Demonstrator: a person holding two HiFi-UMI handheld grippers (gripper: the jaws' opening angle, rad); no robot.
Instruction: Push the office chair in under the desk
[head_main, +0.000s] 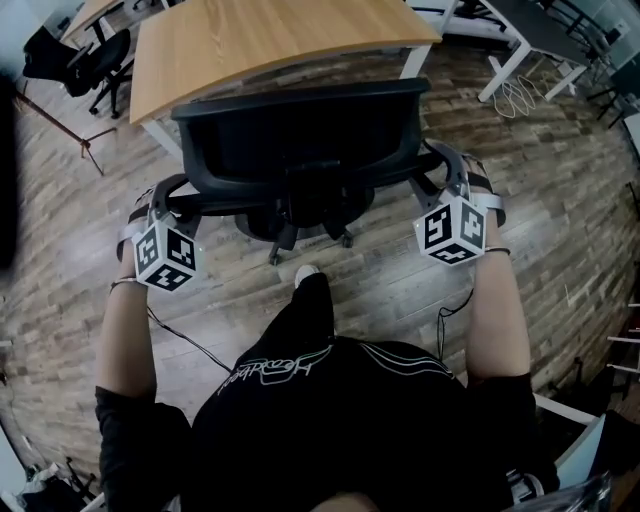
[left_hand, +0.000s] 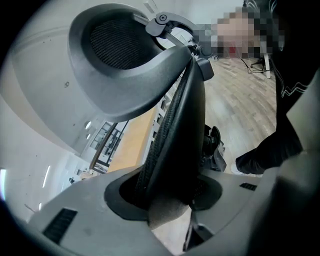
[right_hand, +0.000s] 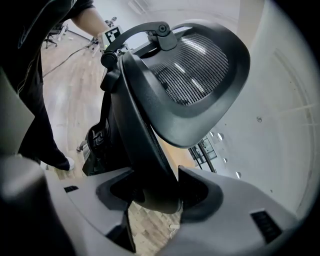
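A black mesh office chair (head_main: 300, 130) stands with its back to me, in front of the wooden desk (head_main: 270, 40); its seat is hidden beneath the backrest. My left gripper (head_main: 162, 205) is shut on the backrest's left side edge and my right gripper (head_main: 455, 180) on its right side edge. In the left gripper view the backrest edge (left_hand: 180, 115) fills the gap of the left gripper (left_hand: 170, 195), with the headrest (left_hand: 120, 55) above. In the right gripper view the backrest edge (right_hand: 135, 130) is likewise clamped in the right gripper (right_hand: 155, 192), below the headrest (right_hand: 195, 75).
The floor is wood plank. Another black chair (head_main: 95, 55) stands at the far left beside a second desk. White desk legs (head_main: 510, 60) and loose cables (head_main: 520, 95) are at the upper right. My shoe (head_main: 305, 272) is just behind the chair's wheeled base (head_main: 300, 235).
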